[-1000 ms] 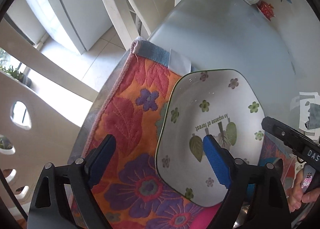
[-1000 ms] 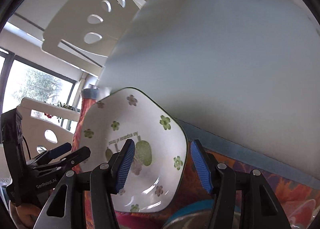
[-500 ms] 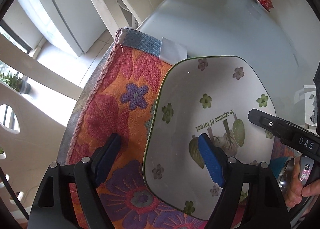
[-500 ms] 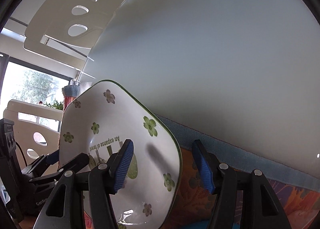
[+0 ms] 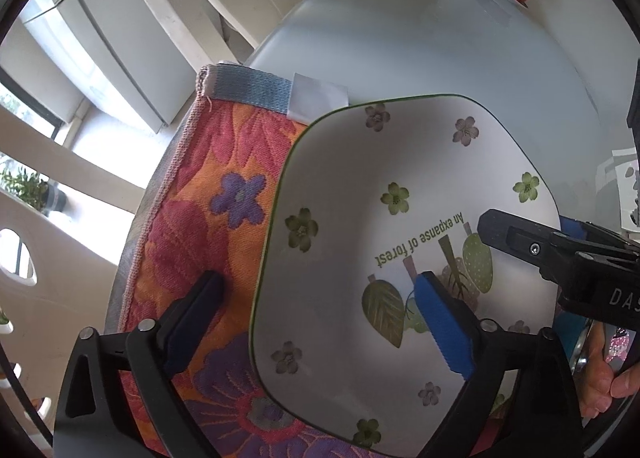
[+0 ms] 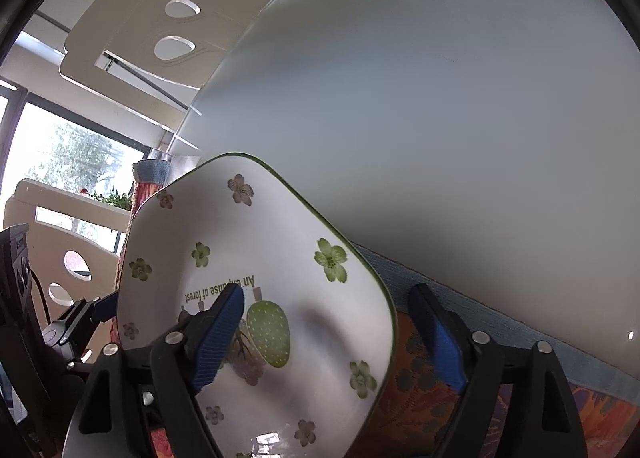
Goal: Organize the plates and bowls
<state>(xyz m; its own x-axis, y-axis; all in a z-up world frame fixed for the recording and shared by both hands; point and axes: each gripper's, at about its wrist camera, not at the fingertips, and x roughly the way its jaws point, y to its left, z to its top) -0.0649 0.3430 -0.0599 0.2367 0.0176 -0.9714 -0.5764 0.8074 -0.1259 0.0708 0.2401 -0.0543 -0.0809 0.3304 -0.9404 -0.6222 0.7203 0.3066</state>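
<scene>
On the flowered mat (image 5: pixel 208 217) at the near left corner of the grey table (image 5: pixel 420 41), both grippers straddle one plate (image 5: pixel 360 225). Left gripper (image 5: pixel 320 306) has its fingers wide apart over the plate's left rim; right gripper (image 6: pixel 332 334) likewise spans the right rim. Whether any pad presses the plate is hard to tell. Its near edge is cut off. White, green-rimmed, rounded-square, it is printed with flowers, leaves and "An expanse of forest".
</scene>
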